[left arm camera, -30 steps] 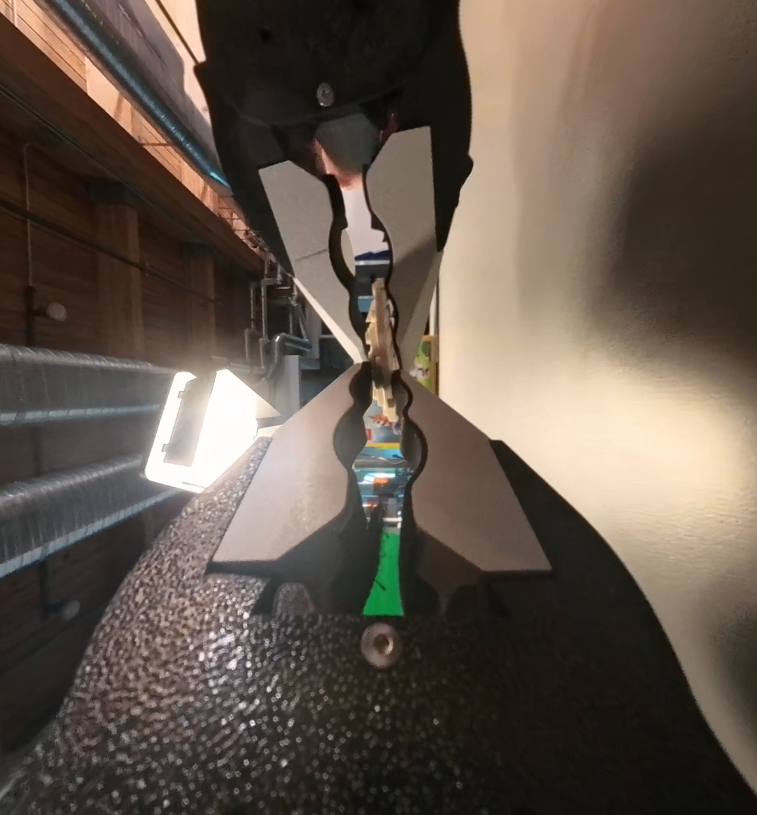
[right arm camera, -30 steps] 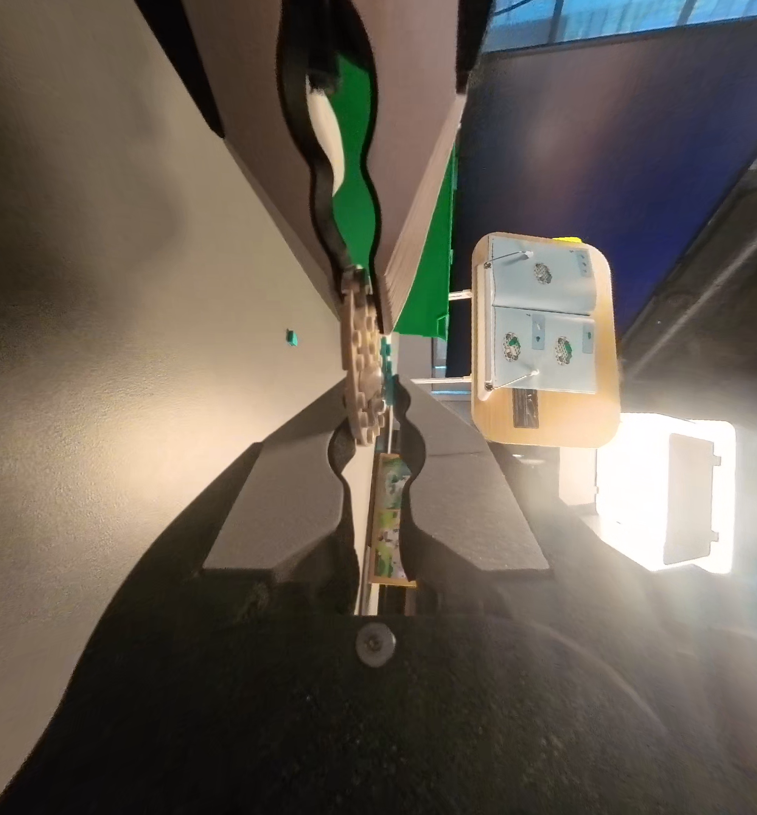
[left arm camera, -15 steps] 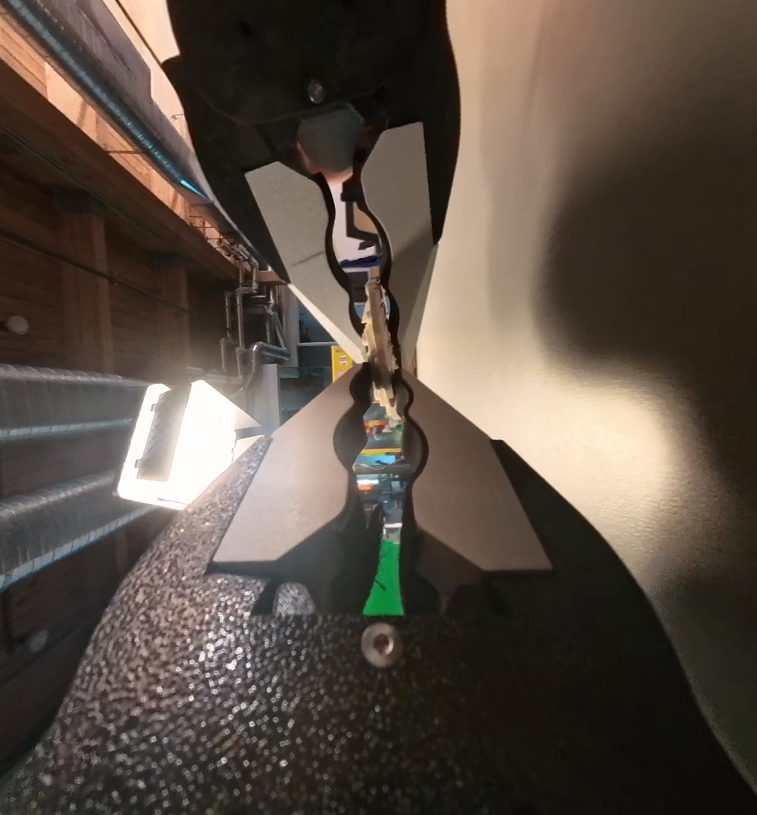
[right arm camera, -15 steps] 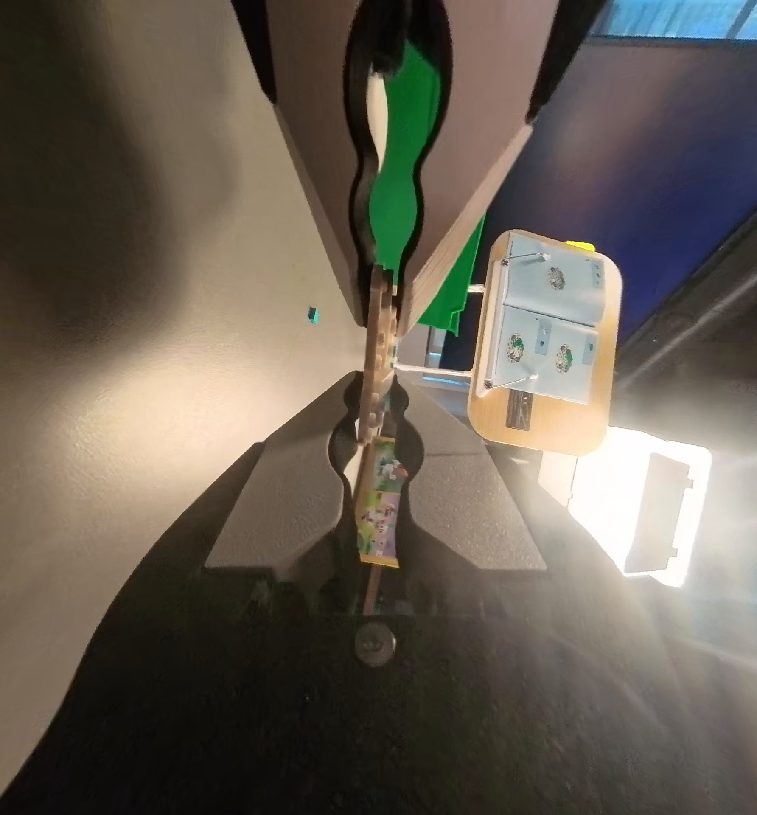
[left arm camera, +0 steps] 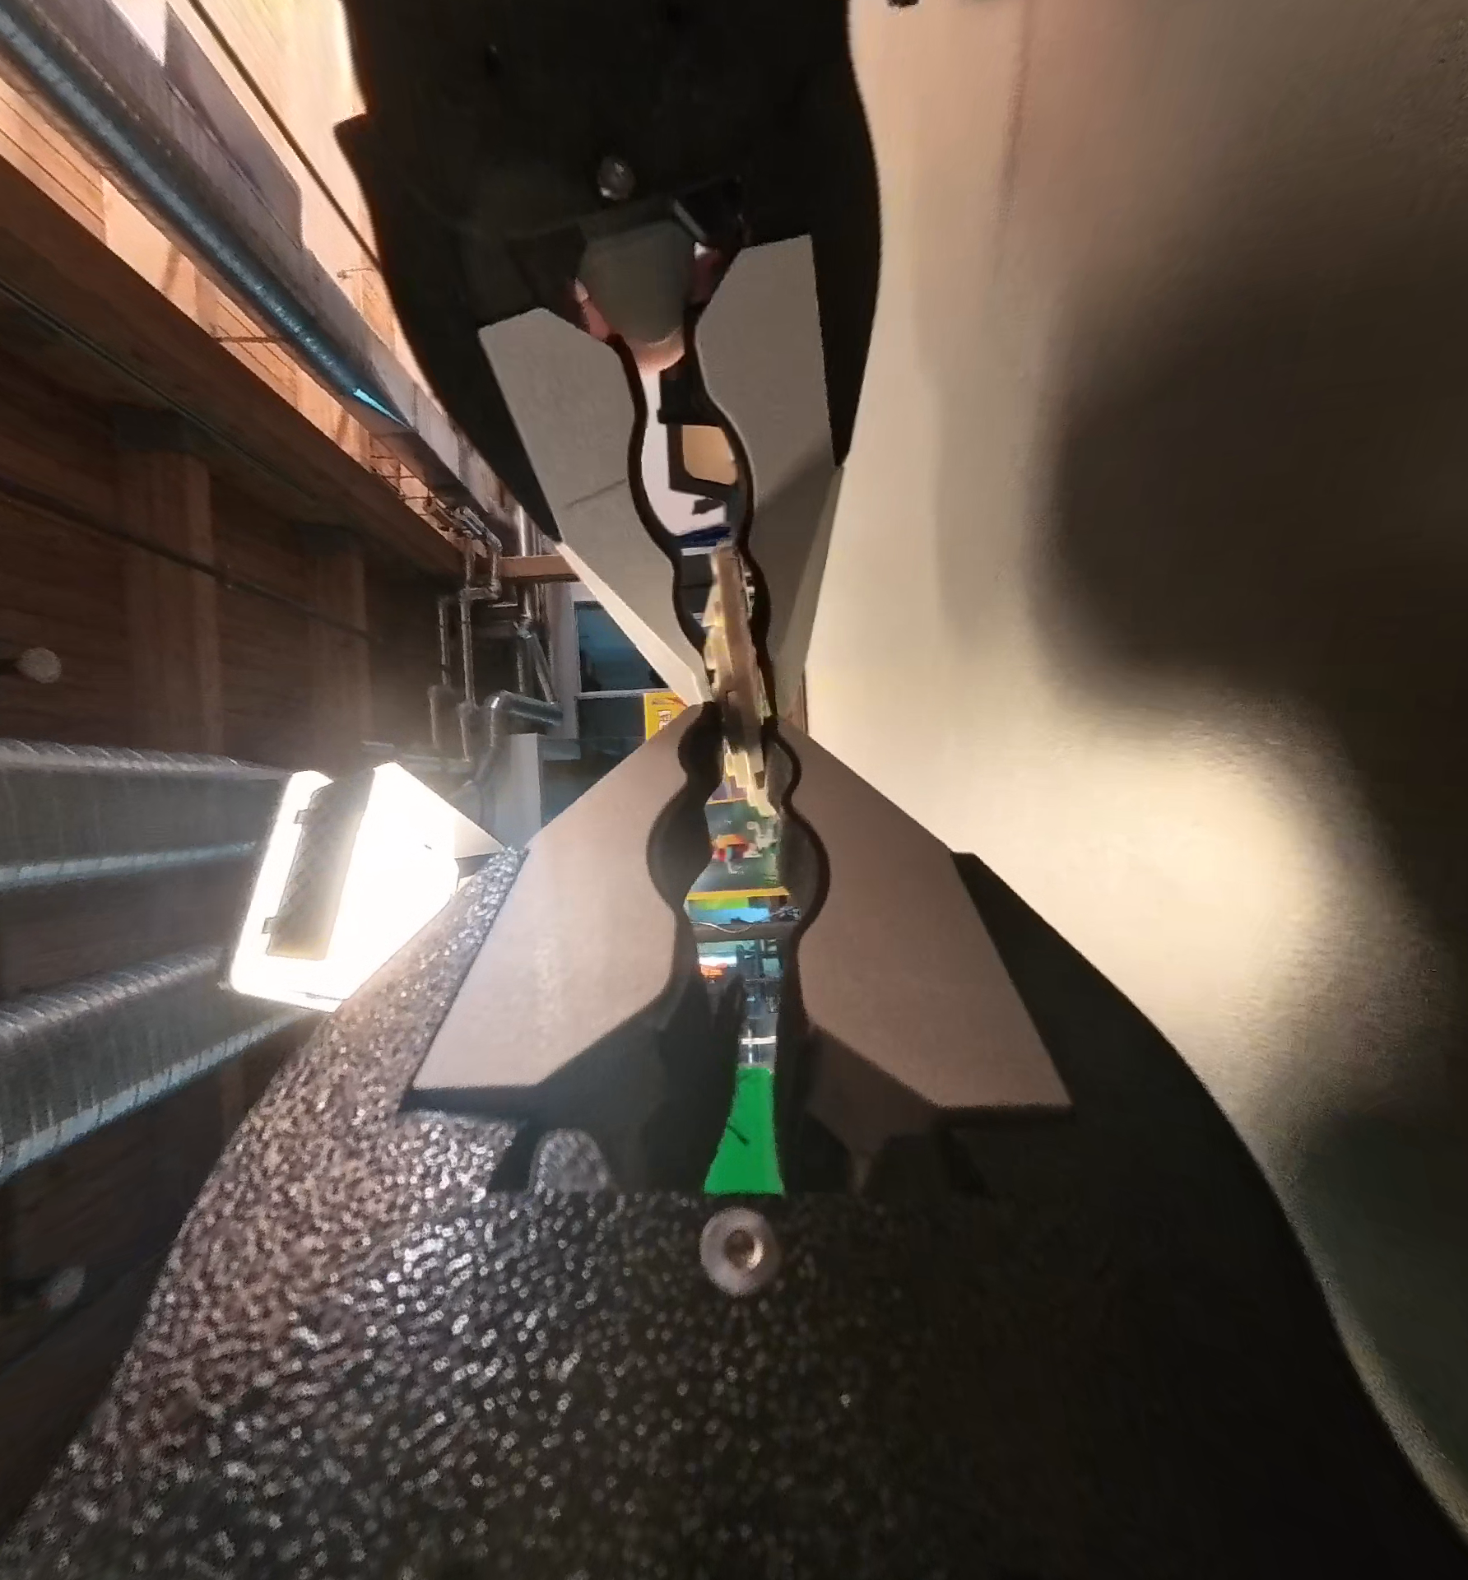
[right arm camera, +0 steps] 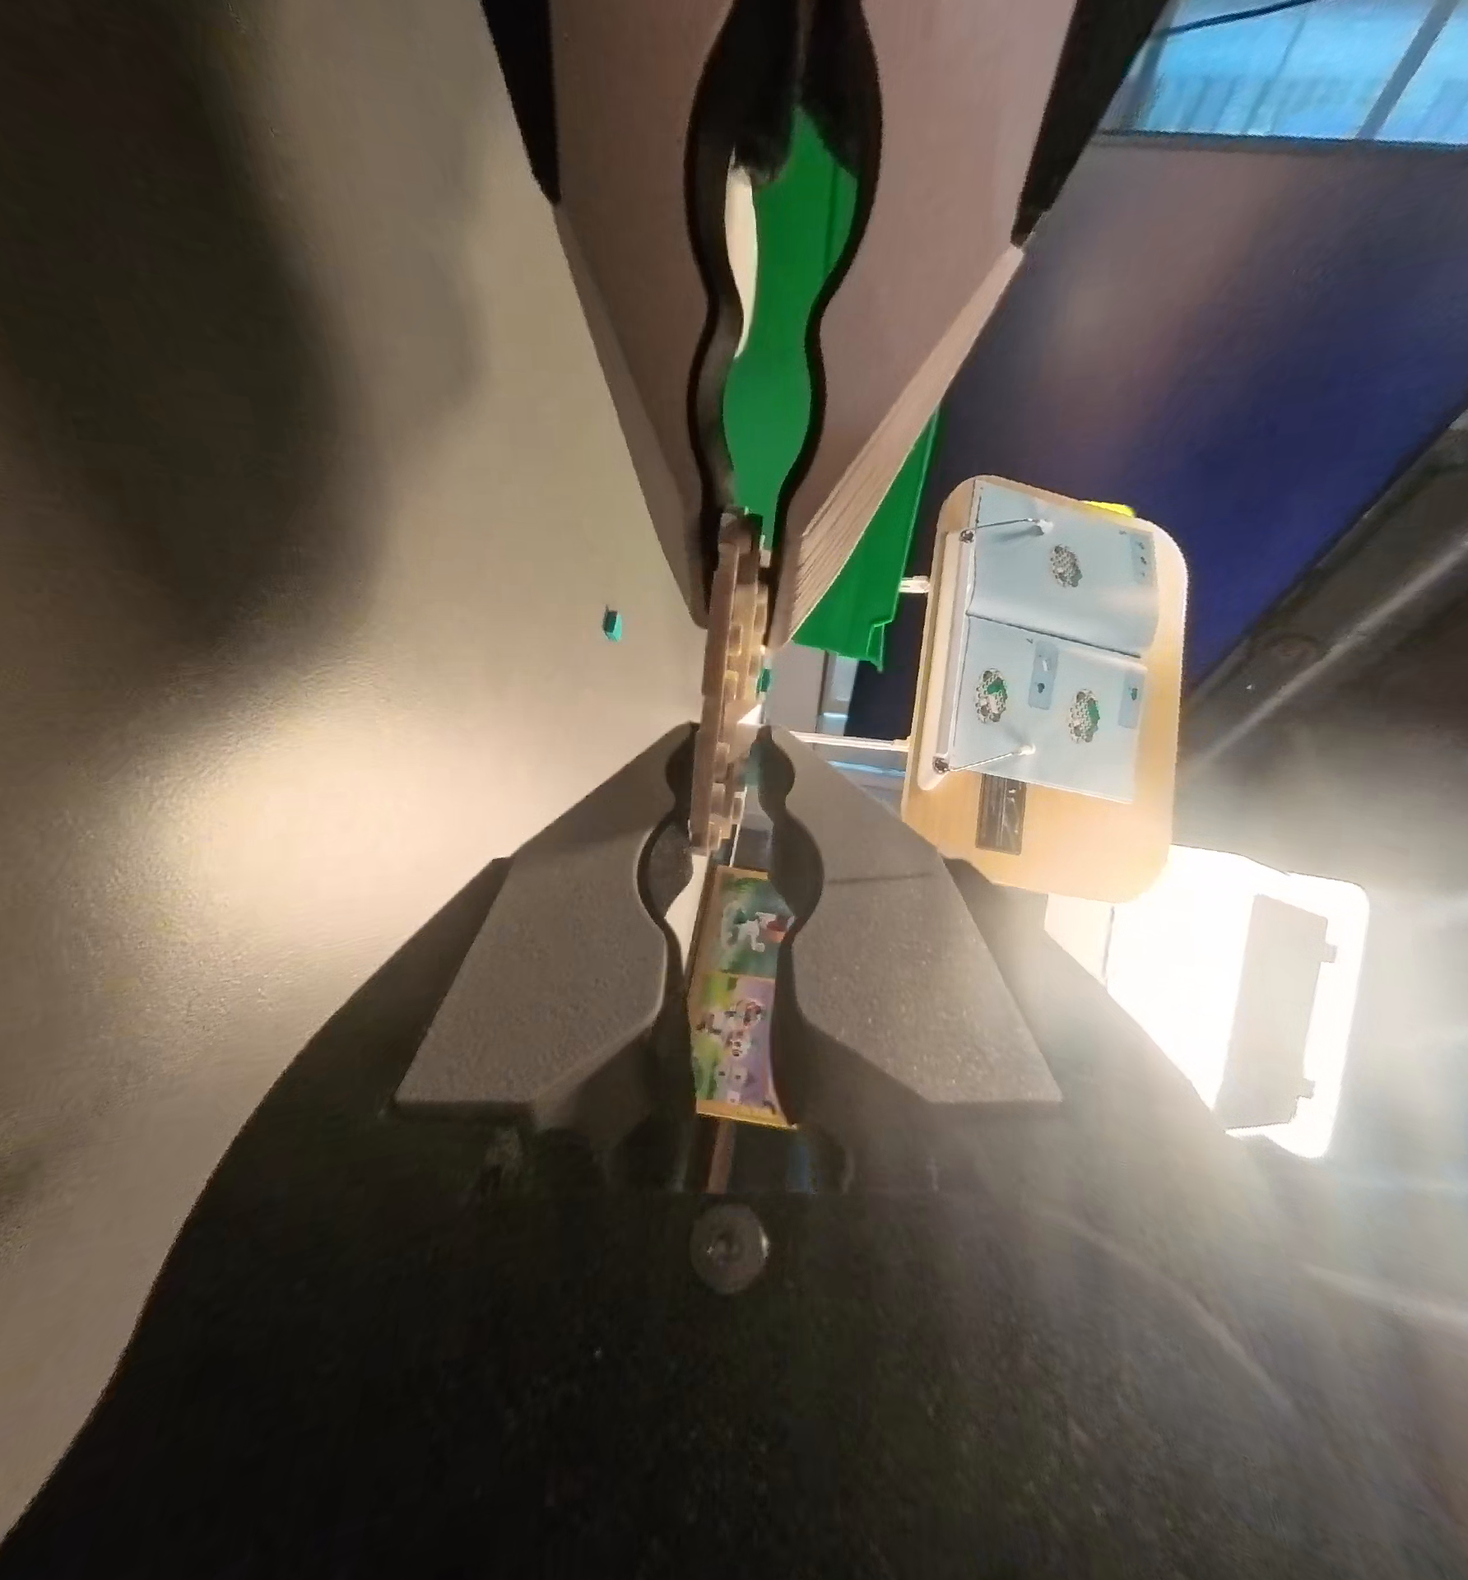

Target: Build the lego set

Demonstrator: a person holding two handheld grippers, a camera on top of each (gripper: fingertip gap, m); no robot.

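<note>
The two grippers faced each other tip to tip, and both were closed on the same tan lego plate (left arm camera: 739,675). In the left wrist view, the left gripper (left arm camera: 735,727) pinched the lower end of the plate between its dark fingers (left arm camera: 577,932), while the right gripper (left arm camera: 731,616) came from above and clamped the upper end. The plate was seen from its edge, standing nearly upright and a little tilted, with its studs to the left side.

In the right wrist view, the right gripper (right arm camera: 726,748) held the near end of the plate (right arm camera: 731,675), and the left gripper (right arm camera: 735,556) held the far end. Studs showed on the right face of the plate here.

Beside them was a pale table surface (right arm camera: 243,769) with one small teal piece (right arm camera: 610,622) on it. An instruction booklet on a wooden stand (right arm camera: 1047,675) stood behind, well apart from the plate.
</note>
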